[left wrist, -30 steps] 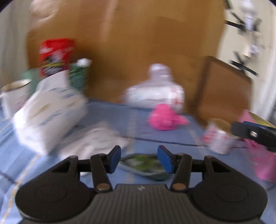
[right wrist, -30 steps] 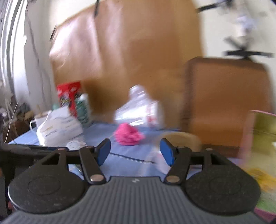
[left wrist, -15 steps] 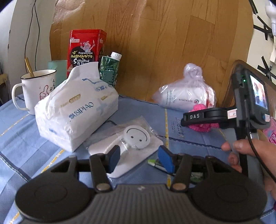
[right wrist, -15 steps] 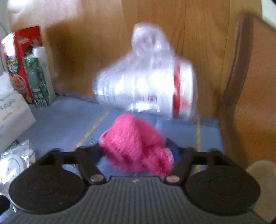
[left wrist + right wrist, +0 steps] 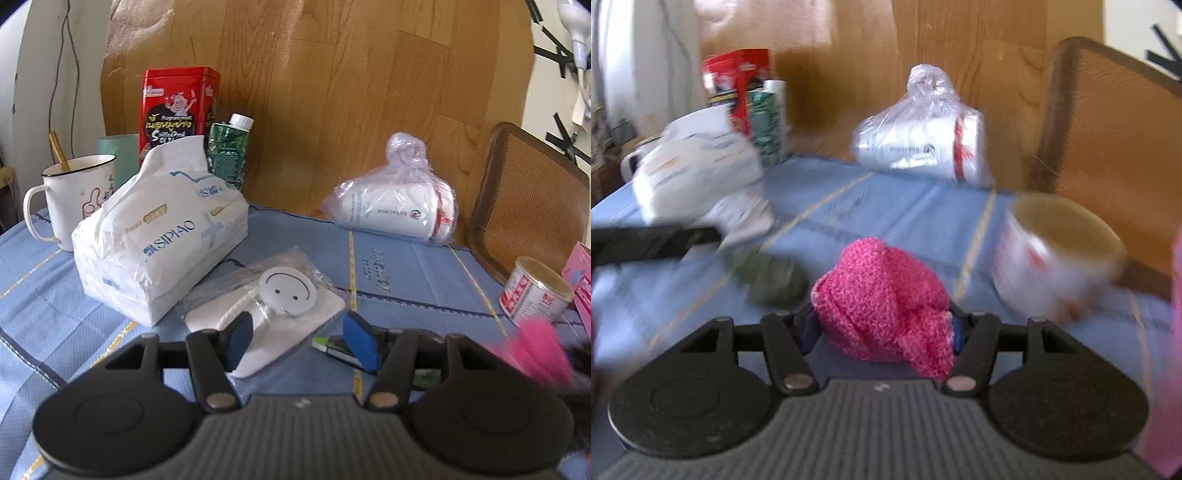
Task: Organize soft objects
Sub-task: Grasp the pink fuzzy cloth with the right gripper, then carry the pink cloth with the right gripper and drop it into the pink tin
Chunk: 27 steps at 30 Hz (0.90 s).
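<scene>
We see a white mug (image 5: 75,199) at the far left of the blue tablecloth (image 5: 399,273), with a gold-coloured handle sticking out of it; what else it holds we cannot tell. Beside it sits a soft tissue pack (image 5: 159,236), its top sheet pulled up. Behind stand a red tin (image 5: 177,110) and a green carton (image 5: 229,155) with a white cap. A knotted clear bag (image 5: 395,206) holds a white cylinder lying on its side. Near the right edge a small round can (image 5: 535,291) stands upright with its pale top showing. A clear flat pouch (image 5: 273,295) encloses a white smiley-face disc and a cord.

Our left gripper (image 5: 297,341) hangs just over the pouch's near edge, its jaws opening with nothing pressed between the blue pads. Our right gripper (image 5: 882,328) has its jaws closing, clamped on the pink knitted piece (image 5: 882,306), which bulges above and droops below the fingers, low over the cloth in front of the can.

The right wrist view is smeared by motion: a dark green lump (image 5: 772,277) left of the pink piece cannot be identified. In the left wrist view, the pink piece is only a blur at the right edge. A green wrapper (image 5: 332,347) hides partly behind the left gripper's fingers. A pink box (image 5: 580,280) is cut off by the frame.
</scene>
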Each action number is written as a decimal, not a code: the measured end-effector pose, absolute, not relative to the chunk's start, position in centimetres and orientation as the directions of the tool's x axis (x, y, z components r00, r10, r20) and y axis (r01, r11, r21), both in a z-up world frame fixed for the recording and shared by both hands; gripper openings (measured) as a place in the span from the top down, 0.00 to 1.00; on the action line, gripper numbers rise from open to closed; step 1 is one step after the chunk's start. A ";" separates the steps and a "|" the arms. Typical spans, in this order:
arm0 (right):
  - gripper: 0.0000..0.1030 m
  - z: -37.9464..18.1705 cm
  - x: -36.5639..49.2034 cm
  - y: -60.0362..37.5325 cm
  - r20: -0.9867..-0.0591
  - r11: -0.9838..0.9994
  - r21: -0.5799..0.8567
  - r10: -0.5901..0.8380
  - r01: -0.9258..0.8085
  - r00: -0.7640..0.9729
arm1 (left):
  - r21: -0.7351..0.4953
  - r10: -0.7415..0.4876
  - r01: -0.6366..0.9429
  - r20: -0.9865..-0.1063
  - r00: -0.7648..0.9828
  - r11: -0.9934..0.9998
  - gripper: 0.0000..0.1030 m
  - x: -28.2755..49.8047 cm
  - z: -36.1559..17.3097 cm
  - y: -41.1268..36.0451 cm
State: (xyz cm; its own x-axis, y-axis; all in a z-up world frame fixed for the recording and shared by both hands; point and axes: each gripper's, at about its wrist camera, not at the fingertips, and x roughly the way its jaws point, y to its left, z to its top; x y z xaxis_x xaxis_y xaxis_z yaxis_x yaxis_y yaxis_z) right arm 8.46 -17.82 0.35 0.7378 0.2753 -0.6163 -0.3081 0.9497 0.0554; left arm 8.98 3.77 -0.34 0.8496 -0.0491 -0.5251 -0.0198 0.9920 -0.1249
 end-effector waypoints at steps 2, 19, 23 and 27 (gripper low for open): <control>0.36 0.5 5.3 -18.7 -0.608 0.947 0.060 0.286 -0.316 0.741 | -0.124 -0.066 0.000 -0.527 0.847 0.992 0.45 8.7 -0.2 3.5; 0.41 -0.2 -4.1 -24.8 -0.519 0.946 0.195 0.324 -0.260 0.791 | -0.370 -0.612 0.501 -0.606 0.508 0.782 0.65 1.5 0.8 -8.6; 0.41 -0.1 -5.3 -25.1 -0.485 0.955 0.167 0.297 -0.246 0.822 | -0.376 -0.645 0.539 -0.583 0.494 0.754 0.81 1.1 2.5 -10.2; 0.41 2.1 -6.6 -27.5 -0.348 0.978 0.120 0.203 -0.172 0.915 | -0.318 -0.692 0.637 -0.515 0.505 0.702 0.80 1.3 6.4 -14.1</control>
State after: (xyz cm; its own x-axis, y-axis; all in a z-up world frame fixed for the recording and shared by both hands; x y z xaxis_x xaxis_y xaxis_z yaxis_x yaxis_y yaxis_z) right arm -6.61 -27.52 2.14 0.9153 0.2031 -0.3478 -0.1715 0.9779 0.1197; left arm 1.31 -14.13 6.43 0.5054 -0.6924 -0.5148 0.6374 0.7018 -0.3182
